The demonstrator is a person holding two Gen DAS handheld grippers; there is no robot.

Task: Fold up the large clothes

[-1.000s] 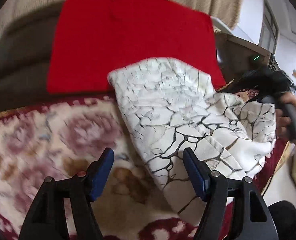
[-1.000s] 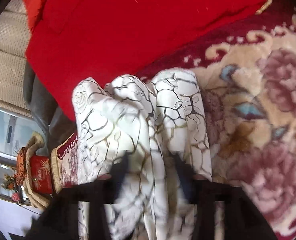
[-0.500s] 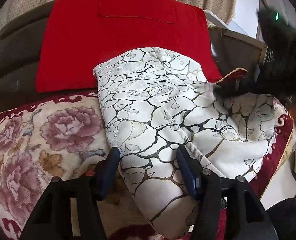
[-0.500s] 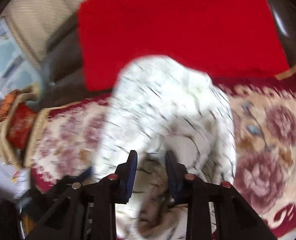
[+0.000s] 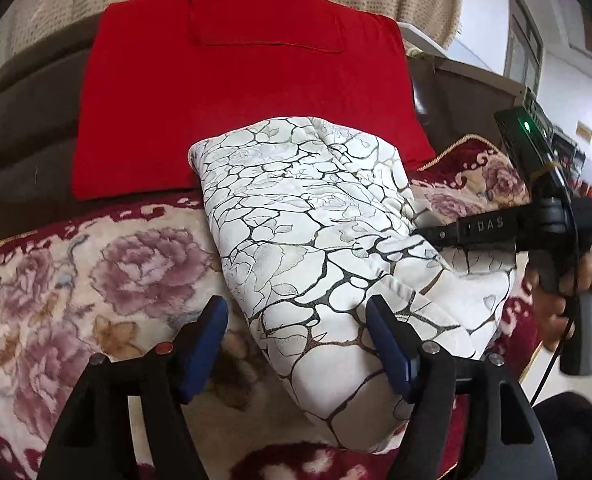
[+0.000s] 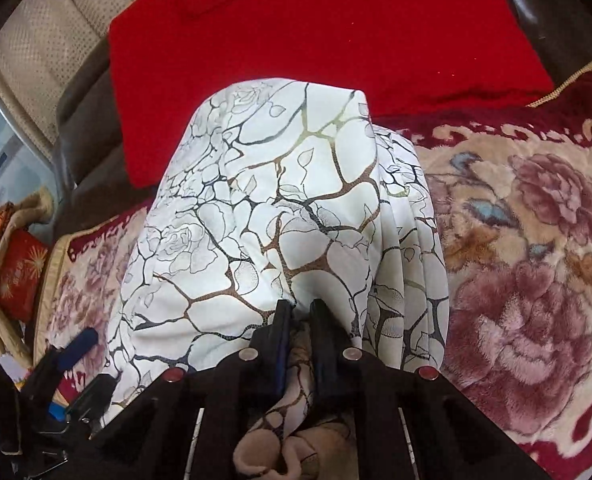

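Your left gripper [image 5: 297, 340] stands with its blue-padded jaws spread wide, straddling the near end of the white crackle-print garment [image 5: 315, 248] without pinching it. Your right gripper [image 6: 299, 320] is clamped on a bunched fold of the same garment, cloth spilling between its jaws. The garment lies folded in a long bundle on the floral blanket [image 5: 96, 280], its far end overlapping the red cushion [image 5: 236, 92].
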